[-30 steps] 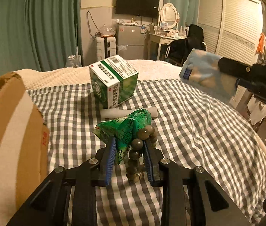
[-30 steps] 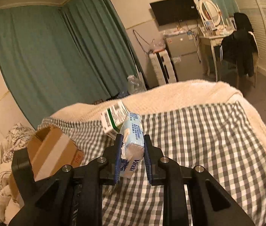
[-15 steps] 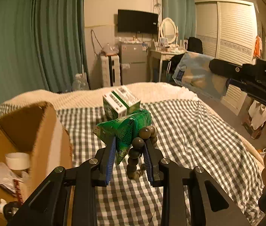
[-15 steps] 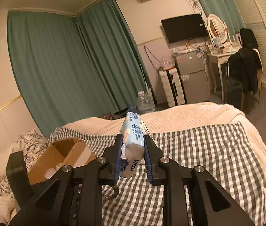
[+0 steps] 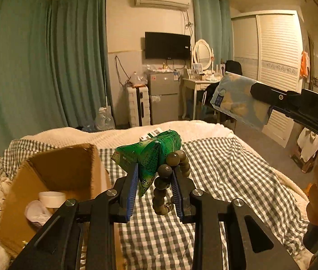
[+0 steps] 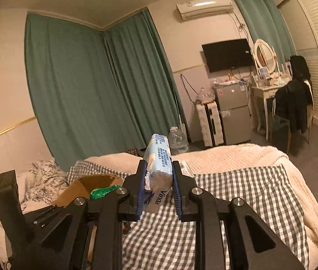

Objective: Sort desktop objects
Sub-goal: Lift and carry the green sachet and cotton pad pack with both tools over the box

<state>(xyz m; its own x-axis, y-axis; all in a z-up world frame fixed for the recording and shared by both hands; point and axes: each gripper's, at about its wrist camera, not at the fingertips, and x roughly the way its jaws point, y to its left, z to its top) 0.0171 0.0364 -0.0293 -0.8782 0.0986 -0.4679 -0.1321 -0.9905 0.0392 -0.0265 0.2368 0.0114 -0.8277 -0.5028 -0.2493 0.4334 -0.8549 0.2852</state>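
bed: big one, with a grey-and-white checked sheet (image 5: 226,180) over a cream blanket (image 6: 237,157). Everything I'm doing is above it.

cardboard box: open box (image 5: 53,180) sitting on the left side of the bed, flaps up. Inside I can see a white tape roll (image 5: 52,199) and some pale crumpled stuff I can't make out.

my right gripper: right gripper (image 6: 157,187) is clamped on a light blue tissue pack (image 6: 159,164), standing upright between the blue pads, held up in the air over the bed. From my left camera the same pack (image 5: 237,99) shows off to the right, well above the sheet.

my left gripper: left gripper (image 5: 154,186) is squeezed onto two things at once, a green crinkly packet (image 5: 147,155) and a string of dark round beads (image 5: 165,180). The packet sticks up out of the jaws, the beads loop down on the right pad side. Both are off the sheet, just right of the box.

small carton: a green-and-white box (image 5: 151,133) still lies on the bed farther back, mostly hidden behind the green packet.
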